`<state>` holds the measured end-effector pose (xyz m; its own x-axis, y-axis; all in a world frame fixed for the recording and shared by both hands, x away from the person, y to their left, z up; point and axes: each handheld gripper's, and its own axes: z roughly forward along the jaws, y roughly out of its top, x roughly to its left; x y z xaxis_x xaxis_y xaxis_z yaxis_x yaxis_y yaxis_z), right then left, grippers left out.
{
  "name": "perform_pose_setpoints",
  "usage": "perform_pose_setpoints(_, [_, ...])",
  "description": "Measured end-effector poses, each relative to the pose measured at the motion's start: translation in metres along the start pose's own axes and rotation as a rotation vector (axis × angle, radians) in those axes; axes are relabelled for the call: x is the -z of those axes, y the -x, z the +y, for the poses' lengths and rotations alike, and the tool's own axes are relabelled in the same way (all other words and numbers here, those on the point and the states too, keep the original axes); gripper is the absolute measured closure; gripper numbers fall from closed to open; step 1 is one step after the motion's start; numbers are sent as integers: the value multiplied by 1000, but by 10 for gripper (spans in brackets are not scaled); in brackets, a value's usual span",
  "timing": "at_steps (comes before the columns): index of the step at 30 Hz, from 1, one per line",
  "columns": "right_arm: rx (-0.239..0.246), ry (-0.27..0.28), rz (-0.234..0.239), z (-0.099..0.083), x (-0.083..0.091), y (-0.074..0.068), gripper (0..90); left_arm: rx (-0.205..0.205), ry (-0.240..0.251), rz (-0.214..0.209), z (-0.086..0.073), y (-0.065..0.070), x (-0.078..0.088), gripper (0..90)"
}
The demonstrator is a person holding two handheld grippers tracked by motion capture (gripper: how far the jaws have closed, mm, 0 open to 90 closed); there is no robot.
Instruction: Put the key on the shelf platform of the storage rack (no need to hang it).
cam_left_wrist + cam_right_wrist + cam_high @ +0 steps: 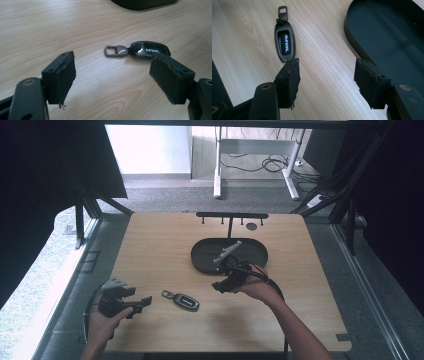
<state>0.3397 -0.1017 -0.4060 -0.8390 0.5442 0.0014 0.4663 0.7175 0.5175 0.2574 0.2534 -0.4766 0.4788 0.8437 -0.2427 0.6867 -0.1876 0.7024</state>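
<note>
Car key fob (183, 300) lying flat on the wooden worktop (150, 250), between the two grippers and near the front edge in the high view; its metal loop (112, 50) points toward the person's left. The left gripper (142, 303), held in the left hand (102, 327) at the front left of the worktop, is aimed at the fob; in the left gripper view its fingers (63, 75) are spread wide with nothing between them, and the fob (147, 50) lies just beyond them, partly hidden behind the right-hand finger. The right gripper (220, 286), held in the right hand (257, 289), hovers over the near rim of the dark oval tray (205, 262) that stands on the middle of the worktop. In the right gripper view its fingers (289, 80) stand apart, gripping nothing, with bare wood between them; the fob (285, 45), marked HAVAL, lies just beyond the left-hand finger, and the tray (387, 37) lies to the right. A black rack with small hooks (231, 216) stands behind the tray at the far edge.
</note>
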Motion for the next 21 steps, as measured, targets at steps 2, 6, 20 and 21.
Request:
perform_pose_setpoints(2, [8,-7,6,5,-3,-2,377,1,0,1,0,0,0,213])
perform_pose_setpoints(6, [26,-21,13,13,-9,-5,384,3,0,-1,0,-1,0,213])
perform_pose_setpoints(20, [76,-69,52,34,-30,-18,380,0,-4,-4,0,-1,0,213])
perform_pose_setpoints(21, [81,-70,53,36,-31,-18,380,-1,-5,-4,0,-1,-1,212])
